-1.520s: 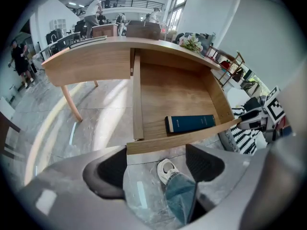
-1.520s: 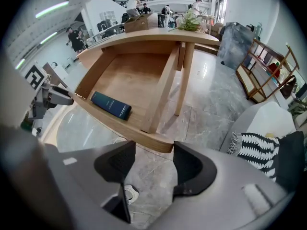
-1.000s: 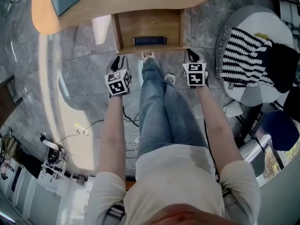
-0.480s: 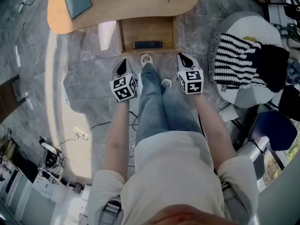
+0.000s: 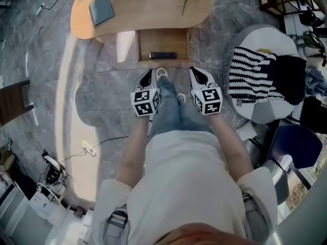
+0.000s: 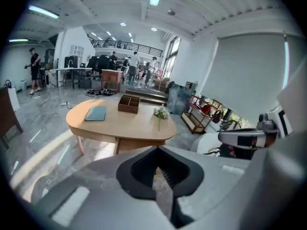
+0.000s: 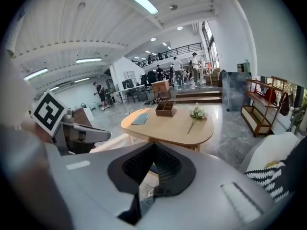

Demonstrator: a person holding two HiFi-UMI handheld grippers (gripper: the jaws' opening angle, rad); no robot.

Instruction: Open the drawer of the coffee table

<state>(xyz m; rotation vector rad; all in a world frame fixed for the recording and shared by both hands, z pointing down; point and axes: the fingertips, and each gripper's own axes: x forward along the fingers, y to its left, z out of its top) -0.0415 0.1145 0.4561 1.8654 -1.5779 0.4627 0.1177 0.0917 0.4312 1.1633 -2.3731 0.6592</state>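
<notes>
- Standing open: drawer (image 5: 163,39), dark item (image 5: 162,55) inside.
- Left gripper (image 5: 148,75), right gripper (image 5: 196,74): both clenched, empty (clear of table (image 5: 148,9)).
- Risk: shoe (image 5: 161,73) nearby may bump drawer shut.

The person holds the left tongs (image 5: 147,80) and the right tongs (image 5: 198,78) out in front of the body, side by side, with the legs between them. The left forearm (image 5: 134,147) and the right forearm (image 5: 230,147) are stretched forward. Both tongs point forward and somewhat down. The jaws of each are closed together, with nothing between them.
</notes>
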